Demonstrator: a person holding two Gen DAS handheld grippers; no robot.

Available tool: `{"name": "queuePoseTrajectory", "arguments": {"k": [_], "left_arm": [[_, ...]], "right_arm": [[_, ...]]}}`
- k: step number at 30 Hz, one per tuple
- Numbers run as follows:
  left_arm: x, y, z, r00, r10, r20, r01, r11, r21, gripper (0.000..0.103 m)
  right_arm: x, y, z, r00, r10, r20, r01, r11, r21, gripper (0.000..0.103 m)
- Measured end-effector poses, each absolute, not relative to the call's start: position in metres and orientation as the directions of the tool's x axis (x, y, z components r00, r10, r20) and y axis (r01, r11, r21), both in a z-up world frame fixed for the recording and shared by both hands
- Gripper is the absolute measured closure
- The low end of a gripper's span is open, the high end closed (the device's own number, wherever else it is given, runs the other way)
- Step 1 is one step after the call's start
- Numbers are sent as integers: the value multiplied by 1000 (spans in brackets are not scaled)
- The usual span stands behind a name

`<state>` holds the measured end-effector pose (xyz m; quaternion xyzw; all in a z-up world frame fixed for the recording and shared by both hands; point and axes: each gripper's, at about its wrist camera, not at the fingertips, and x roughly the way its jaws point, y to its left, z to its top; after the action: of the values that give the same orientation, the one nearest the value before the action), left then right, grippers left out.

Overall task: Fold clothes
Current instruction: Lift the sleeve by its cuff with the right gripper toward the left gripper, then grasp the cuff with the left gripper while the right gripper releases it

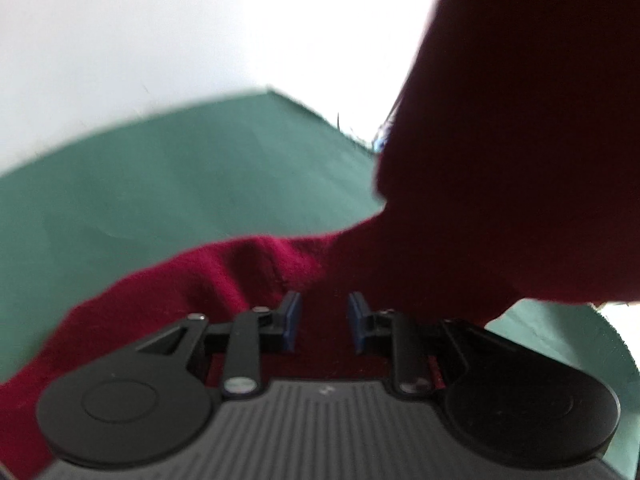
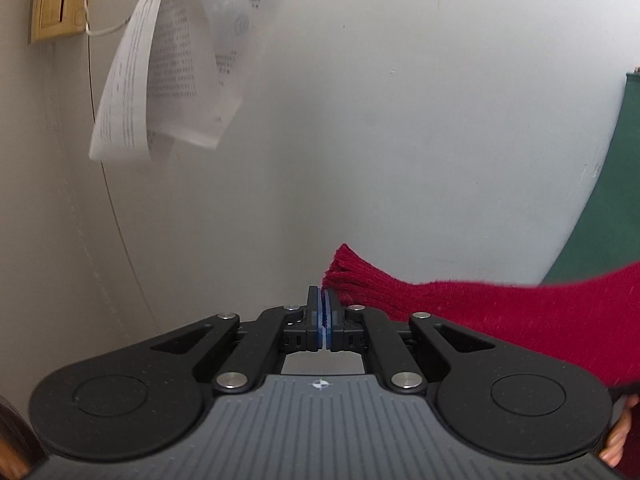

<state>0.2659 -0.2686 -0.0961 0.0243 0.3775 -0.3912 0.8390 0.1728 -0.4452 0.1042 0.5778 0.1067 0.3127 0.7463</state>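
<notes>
Green tablecloth [image 1: 168, 184], wall papers [image 2: 160, 72], switch plate [image 2: 60, 0].

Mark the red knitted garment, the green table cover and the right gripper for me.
Red knitted garment [image 2: 500, 304]: right wrist view, stretched knit.
Green table cover [image 1: 180, 184]: left wrist view, bare cloth.
Right gripper [image 2: 322, 312]: right wrist view, between fingertips.

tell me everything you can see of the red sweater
The red sweater is a deep crimson knit, soft and fuzzy, with a ribbed edge bunched next to the shut right tool, which seems to pinch it. It stretches away to the right, lifted off the green cloth. In the left view it drapes in folds under and between the open left tool, with a dark mass hanging at the upper right.
</notes>
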Motion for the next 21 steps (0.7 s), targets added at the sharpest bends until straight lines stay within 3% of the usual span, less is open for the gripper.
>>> {"name": "queuePoseTrajectory", "arguments": {"k": [3,5,7,11,13,15,16,18,19,21], "left_arm": [[238,-234,-84,515,-631,-580,645,731,-222,60],[217,-212,-74,567,-620,-543,628,751,-203,36],[195,-195,-58,619,-612,-492,619,766,-175,31],[168,-197,-19,679,-625,-385,620,769,-156,1],[163,-217,-9,711,-600,-367,613,785,-95,2],[167,-234,-6,725,-578,-376,602,796,-63,16],[170,-239,-6,716,-578,-391,604,794,-67,29],[176,-248,-5,696,-580,-424,609,789,-79,27],[175,-249,-5,712,-566,-415,597,800,-67,21],[174,-253,-4,744,-533,-404,570,821,-34,27]], "right_arm": [[176,-442,96,798,582,156,-318,187,930,101],[179,-440,91,808,579,112,-302,243,922,101],[183,-437,85,816,575,59,-286,313,906,101],[191,-427,76,836,547,-43,-245,442,863,101],[194,-419,74,840,535,-85,-233,499,835,101],[194,-411,73,838,536,-103,-235,524,819,101],[193,-407,74,837,536,-112,-236,539,809,101],[188,-399,77,843,521,-135,-238,586,775,101],[184,-396,78,844,515,-148,-242,613,752,101],[179,-388,83,843,511,-166,-254,653,714,101]]}}
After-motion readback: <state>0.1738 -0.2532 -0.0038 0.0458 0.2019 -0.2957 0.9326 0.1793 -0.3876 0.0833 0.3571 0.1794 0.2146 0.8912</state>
